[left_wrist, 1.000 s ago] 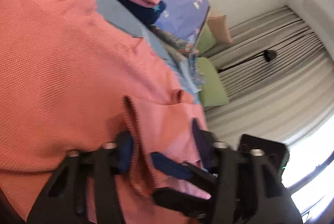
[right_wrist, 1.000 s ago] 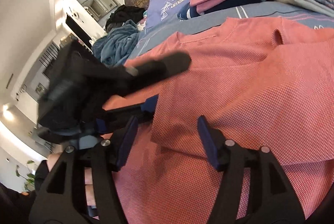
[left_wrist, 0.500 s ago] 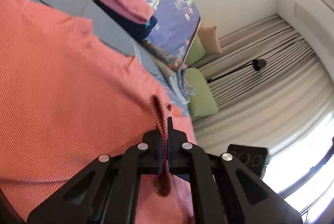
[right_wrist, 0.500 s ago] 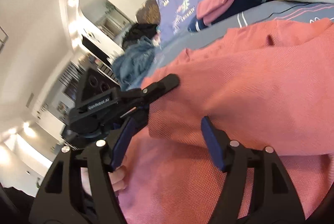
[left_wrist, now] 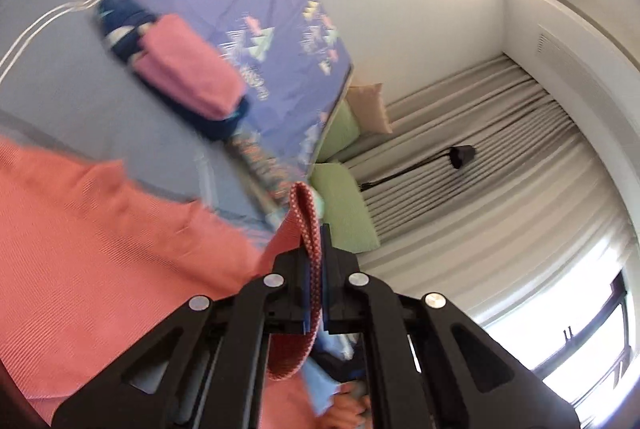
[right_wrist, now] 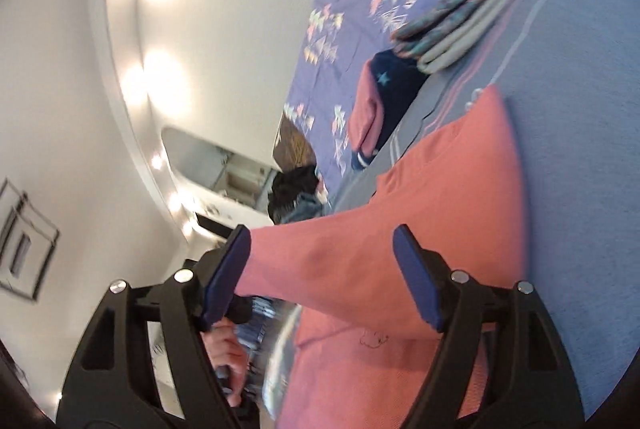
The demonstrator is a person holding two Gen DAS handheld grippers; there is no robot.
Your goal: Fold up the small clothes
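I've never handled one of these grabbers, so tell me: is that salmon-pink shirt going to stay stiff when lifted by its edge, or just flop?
Probably flop. The salmon-pink shirt already curls in a limp loop where the left gripper pinches its edge, and it drapes in soft folds across the bed. It looks thin and light, so it should lift easily. Its woven texture likely keeps it from slipping.

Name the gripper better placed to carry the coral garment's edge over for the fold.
Left. The left gripper is shut on the coral garment hem; the right gripper is opening, pads clear of the cloth.

Coral shirt [left_wrist: 100,261] is matt, finely textured knit cloth; bedsheet [left_wrist: 60,101] smooth printed fabric.
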